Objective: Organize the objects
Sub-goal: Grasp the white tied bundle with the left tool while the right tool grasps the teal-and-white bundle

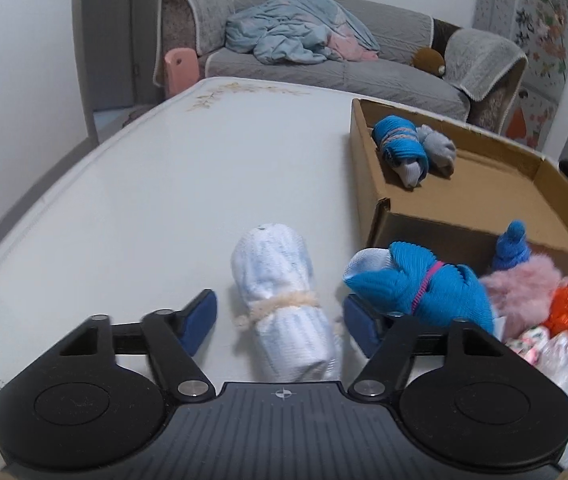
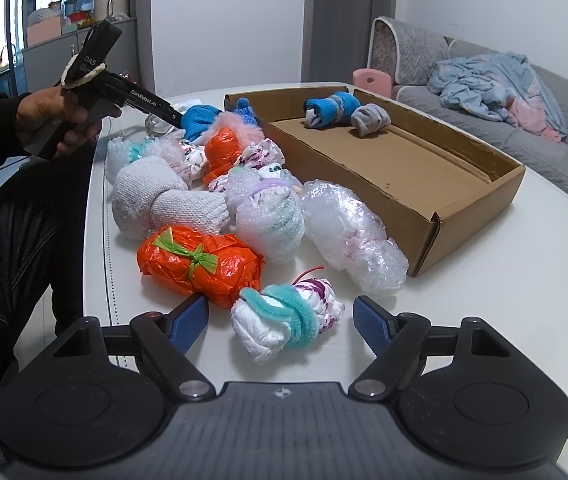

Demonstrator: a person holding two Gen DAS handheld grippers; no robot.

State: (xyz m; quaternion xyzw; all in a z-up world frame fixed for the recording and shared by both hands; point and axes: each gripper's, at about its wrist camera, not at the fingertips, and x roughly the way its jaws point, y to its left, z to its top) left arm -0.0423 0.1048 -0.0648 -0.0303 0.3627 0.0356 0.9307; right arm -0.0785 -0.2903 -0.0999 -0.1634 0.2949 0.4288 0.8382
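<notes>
On the left of the right camera's view, a hand (image 2: 50, 120) holds the left gripper (image 2: 182, 122) up over the white table (image 2: 483, 320). Its tip is by a blue roll (image 2: 204, 120) at the back of the pile.

In the left camera's view, that left gripper (image 1: 280, 316) has its fingers (image 1: 200, 320) apart. A white roll (image 1: 280, 300) with a cream tie lies on the table between them. The fingers do not press it. The blue roll (image 1: 419, 288) with a pink band lies over the right finger. I cannot tell if it touches.

The pile sits in the middle of the table. It has a grey roll (image 2: 160, 200), two orange bundles (image 2: 200, 264), clear bubble-wrap bundles (image 2: 347, 232) and a pink fluffy one (image 2: 236, 124).

Near the front, the right gripper (image 2: 282, 322) is also spread. A small white bundle (image 2: 287, 324) with a teal fuzzy tie lies between its fingers (image 2: 188, 320). They do not touch it.

To the right stands a brown box (image 2: 423, 208), just beside the pile. Two rolls lie at its far end. One is blue and white (image 2: 331, 110). One is grey (image 2: 369, 120). They touch each other.

Behind the table is a grey sofa (image 2: 523, 128) with a blue blanket (image 2: 491, 84) on it.
</notes>
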